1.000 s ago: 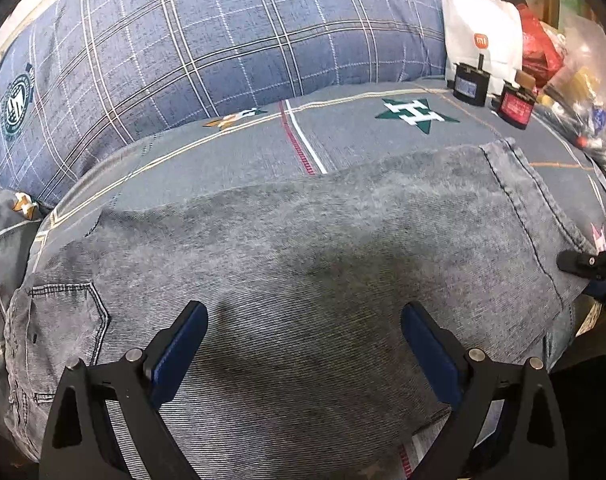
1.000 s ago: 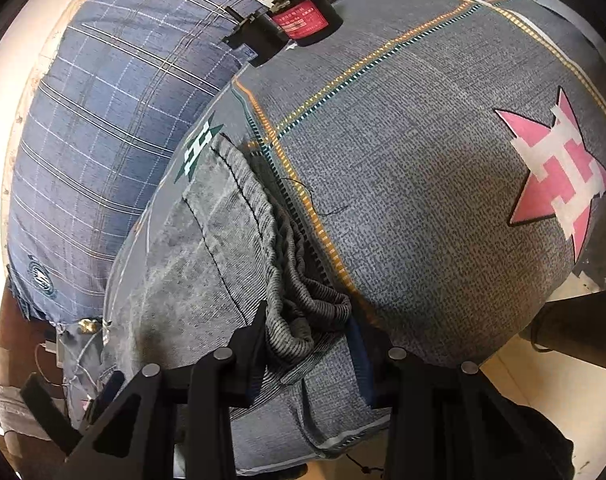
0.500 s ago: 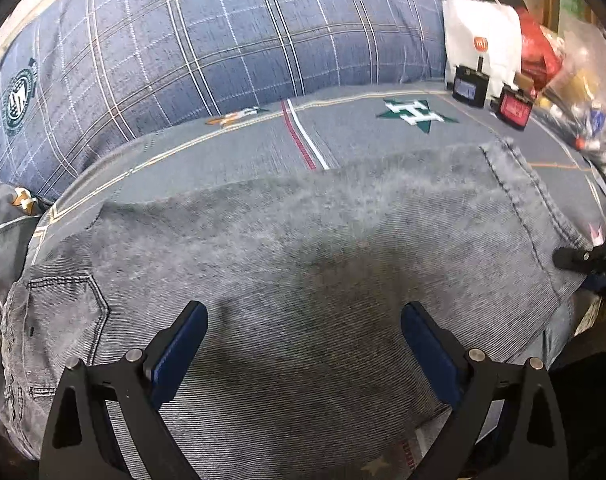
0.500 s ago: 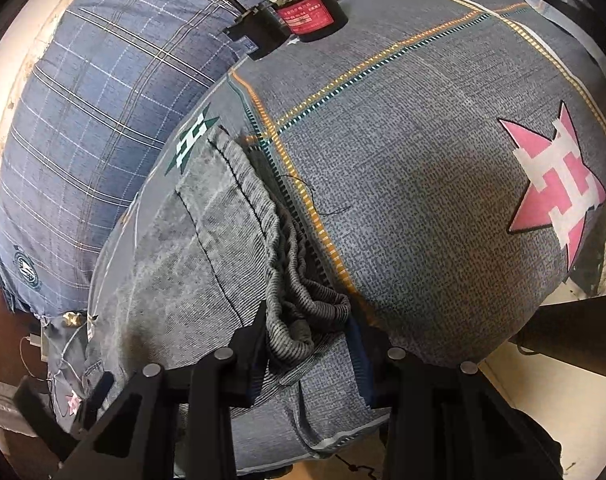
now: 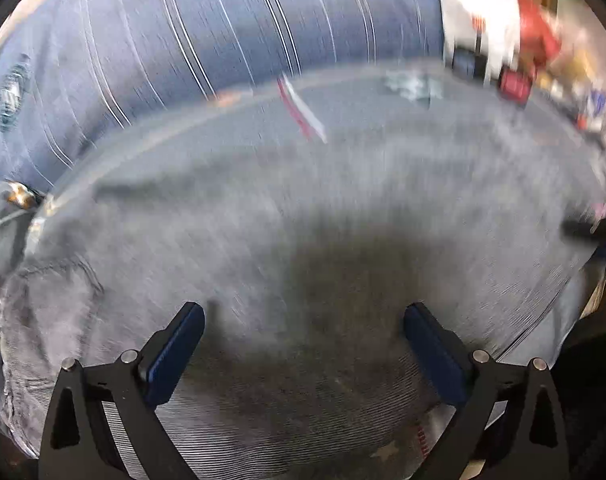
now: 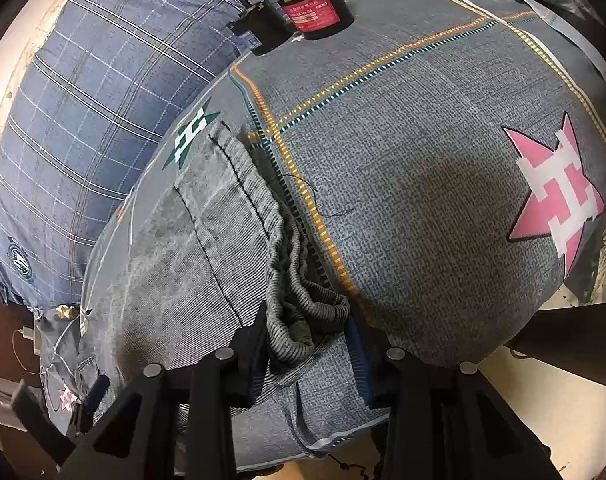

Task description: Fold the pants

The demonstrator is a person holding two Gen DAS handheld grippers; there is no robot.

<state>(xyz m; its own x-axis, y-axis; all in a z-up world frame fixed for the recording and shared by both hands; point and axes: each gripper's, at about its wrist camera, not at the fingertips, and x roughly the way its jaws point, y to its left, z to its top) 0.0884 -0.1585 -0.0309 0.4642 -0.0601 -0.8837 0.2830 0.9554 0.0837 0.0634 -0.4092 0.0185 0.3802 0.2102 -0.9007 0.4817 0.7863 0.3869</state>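
Grey denim pants (image 5: 287,240) lie spread across a bed with a grey patterned sheet (image 6: 403,184). My left gripper (image 5: 303,344) is open, its blue pads wide apart over the middle of the pants; this view is motion-blurred. My right gripper (image 6: 307,344) is shut on the bunched hem edge of the pants (image 6: 299,308) at the bed's near edge. The pants also show in the right wrist view (image 6: 207,236), lying flat to the left of the pinch. The right gripper's tip shows at the far right of the left wrist view (image 5: 587,228).
A blue plaid pillow (image 5: 223,36) (image 6: 83,120) lies behind the pants. A white bag (image 5: 483,20) and small black devices with red and blue labels (image 6: 315,12) sit at the bed's far corner. A pink star (image 6: 555,196) marks the sheet at right.
The left gripper is moving, so its view has blurred and shifted slightly. The right gripper keeps its hold on the hem and has pulled back a little; more of the bed shows.
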